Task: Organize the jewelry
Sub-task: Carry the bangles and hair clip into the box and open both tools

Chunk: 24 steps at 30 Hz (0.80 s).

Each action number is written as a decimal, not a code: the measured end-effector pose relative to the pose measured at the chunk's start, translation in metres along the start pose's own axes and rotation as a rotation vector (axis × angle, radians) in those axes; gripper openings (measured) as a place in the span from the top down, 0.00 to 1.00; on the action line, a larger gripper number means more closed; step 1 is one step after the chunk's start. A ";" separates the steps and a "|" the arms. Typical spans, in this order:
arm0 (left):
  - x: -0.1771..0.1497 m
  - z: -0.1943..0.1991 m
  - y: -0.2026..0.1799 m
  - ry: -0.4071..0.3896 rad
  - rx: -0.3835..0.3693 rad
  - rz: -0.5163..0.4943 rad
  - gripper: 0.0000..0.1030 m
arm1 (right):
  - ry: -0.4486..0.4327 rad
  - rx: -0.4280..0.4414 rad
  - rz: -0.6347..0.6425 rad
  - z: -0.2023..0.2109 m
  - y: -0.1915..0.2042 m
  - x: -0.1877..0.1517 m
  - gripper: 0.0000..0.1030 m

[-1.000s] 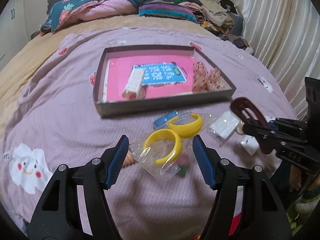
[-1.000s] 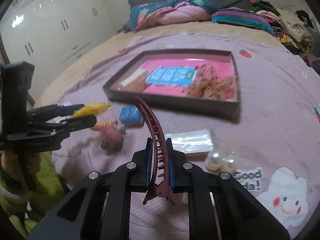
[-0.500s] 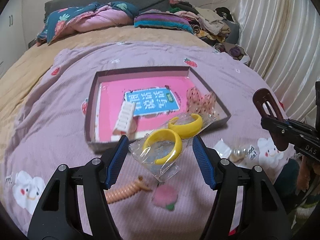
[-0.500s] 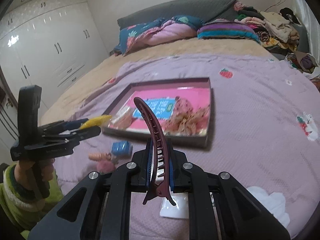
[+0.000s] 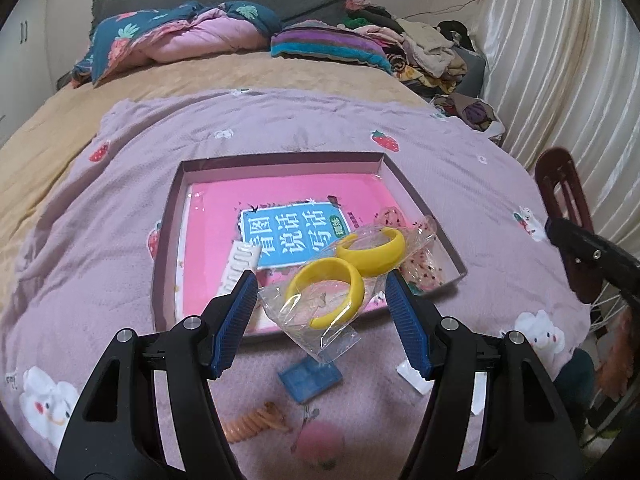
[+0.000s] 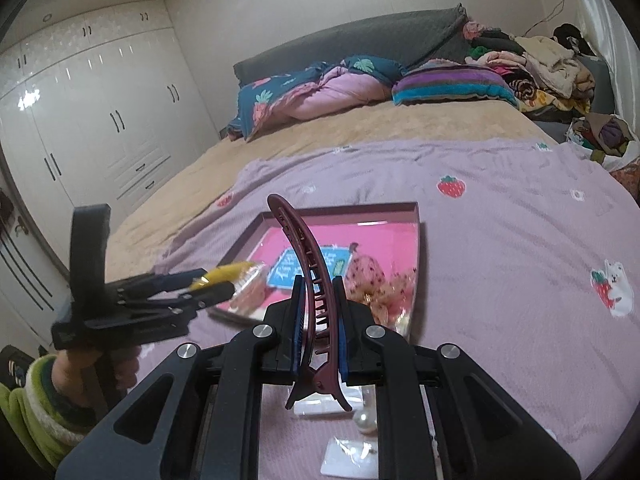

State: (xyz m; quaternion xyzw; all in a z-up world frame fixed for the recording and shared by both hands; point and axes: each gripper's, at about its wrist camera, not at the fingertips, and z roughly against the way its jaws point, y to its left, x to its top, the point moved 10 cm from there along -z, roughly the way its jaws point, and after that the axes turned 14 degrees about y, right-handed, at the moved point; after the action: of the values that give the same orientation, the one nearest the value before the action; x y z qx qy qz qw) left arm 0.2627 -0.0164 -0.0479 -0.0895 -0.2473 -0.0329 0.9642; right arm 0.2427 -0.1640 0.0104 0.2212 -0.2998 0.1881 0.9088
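Left gripper grips a clear packet of yellow bangles above the tray's near edge; right gripper clamps a maroon hair clip (upright). Recommend lowering each into bare tray space before letting go.

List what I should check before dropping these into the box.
1. Left gripper holds bag of yellow bangles: ok, clamped between jaws.
2. Right gripper holds maroon hair clip: ok, jaws shut on it.
3. Bag fully over the box: cannot tell; it seems over the near wall.
4. Room in box: ok, far half bare.
5. Grippers apart: ok.
6. Blanket cleared: not ok; blue packet and orange coil lie outside.
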 end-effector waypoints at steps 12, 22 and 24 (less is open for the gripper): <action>0.022 -0.023 0.002 0.017 0.034 0.008 0.44 | -0.034 0.047 -0.013 -0.012 0.002 0.035 0.88; 0.028 -0.062 0.010 0.073 0.056 0.034 0.44 | -0.009 0.065 -0.090 -0.042 -0.021 0.040 0.88; 0.026 -0.071 0.011 0.086 0.064 0.040 0.44 | -0.002 0.062 -0.108 -0.049 -0.027 0.037 0.88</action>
State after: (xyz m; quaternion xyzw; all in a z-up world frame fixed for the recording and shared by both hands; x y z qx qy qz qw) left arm 0.3197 -0.0191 -0.0981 -0.0621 -0.2049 -0.0094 0.9768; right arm 0.3058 -0.1537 -0.0094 0.2651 -0.2822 0.1479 0.9101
